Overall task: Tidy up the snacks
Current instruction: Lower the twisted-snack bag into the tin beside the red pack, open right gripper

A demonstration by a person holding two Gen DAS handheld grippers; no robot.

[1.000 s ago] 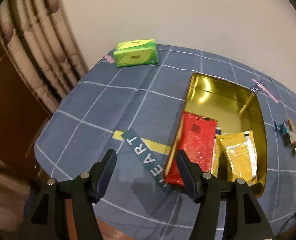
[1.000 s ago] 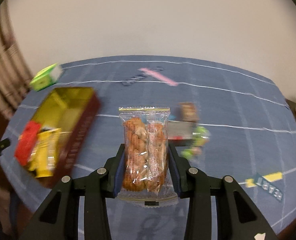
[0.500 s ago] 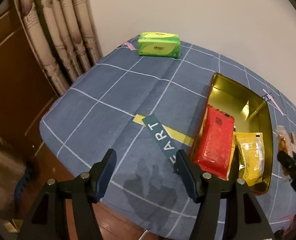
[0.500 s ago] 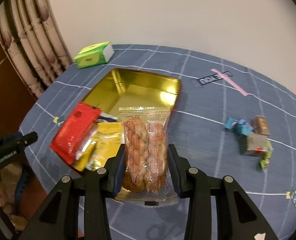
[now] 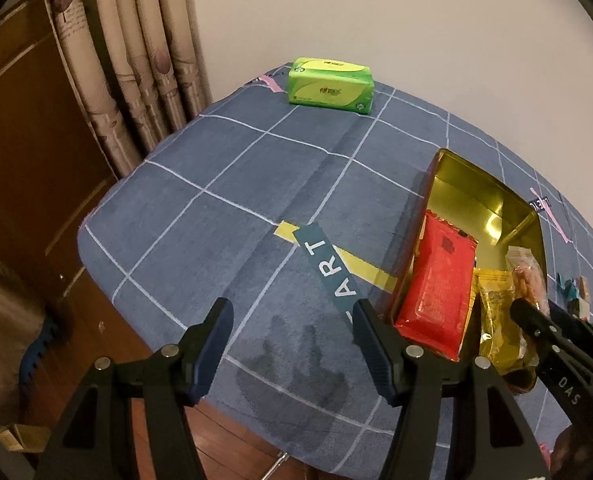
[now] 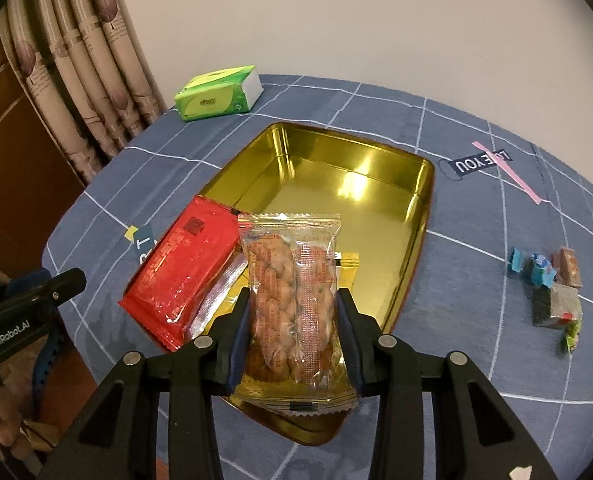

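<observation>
In my right gripper (image 6: 294,344) the jaws are clenched on a clear crinkly packet of twisted biscuits (image 6: 292,304), held upright over the near end of the gold tin tray (image 6: 424,208). My left gripper (image 5: 290,338) hangs released and holds nothing, over the counter's (image 5: 232,168) near edge beside the tray.

Just past my packet, a glossy red foil pack (image 6: 184,270) leans on the tray's near left rim, and a yellow foil pack (image 5: 496,320) lies flat inside. The tray's far half is bare, mirror-bright metal. I judge the job roughly midway: two stowed, one about to go in. Further right, a cluster of small wrapped sweets (image 6: 548,284) waits on the soft blue checked cloth. Farthest, a green tissue pack (image 6: 216,94).
</observation>
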